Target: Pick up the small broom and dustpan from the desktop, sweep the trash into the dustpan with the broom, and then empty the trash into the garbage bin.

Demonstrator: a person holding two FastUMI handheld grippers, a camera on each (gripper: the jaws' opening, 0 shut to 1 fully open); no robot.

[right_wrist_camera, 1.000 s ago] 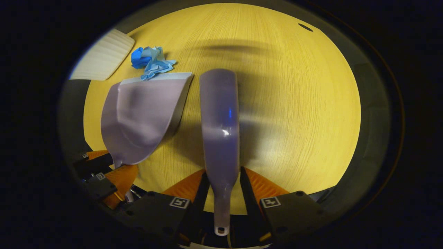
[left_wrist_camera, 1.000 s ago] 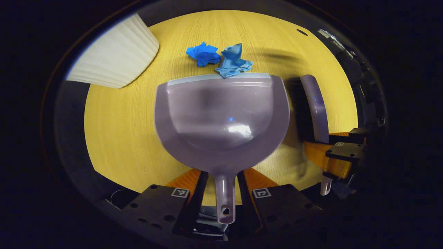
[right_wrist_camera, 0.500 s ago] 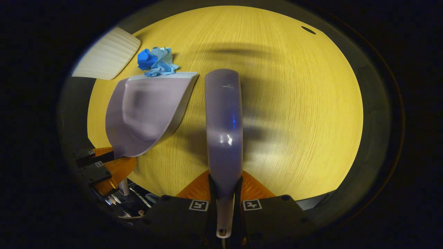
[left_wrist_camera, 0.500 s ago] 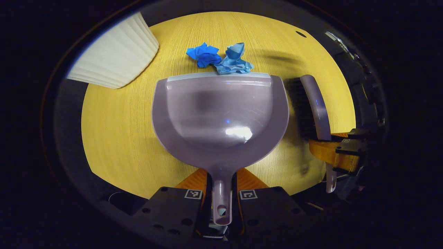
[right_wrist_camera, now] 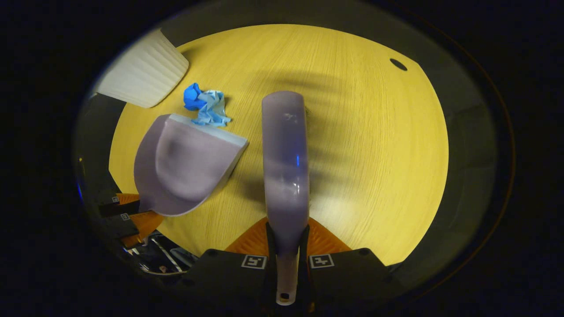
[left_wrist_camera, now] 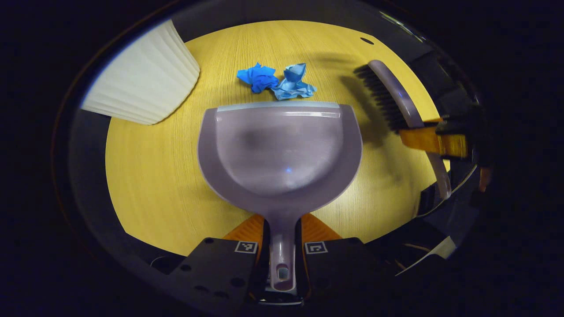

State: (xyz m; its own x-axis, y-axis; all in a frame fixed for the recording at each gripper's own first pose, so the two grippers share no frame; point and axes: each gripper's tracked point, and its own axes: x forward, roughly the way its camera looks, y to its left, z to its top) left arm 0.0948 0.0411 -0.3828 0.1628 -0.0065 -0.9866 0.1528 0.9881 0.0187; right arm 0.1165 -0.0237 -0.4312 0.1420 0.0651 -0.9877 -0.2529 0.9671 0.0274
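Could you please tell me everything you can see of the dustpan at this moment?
The dustpan looks like glossy, pale purple-grey plastic: a rounded scoop with raised side walls, a paler strip along its straight front lip and a narrow handle with a hole near the end. The left gripper is shut on that handle. The scoop is empty, its lip just short of the crumpled blue paper on the wooden desktop.

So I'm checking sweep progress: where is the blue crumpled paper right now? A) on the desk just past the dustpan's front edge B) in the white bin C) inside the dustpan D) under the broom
A: the blue paper lies on the desk just beyond the front edge of the dustpan, whose scoop holds nothing.
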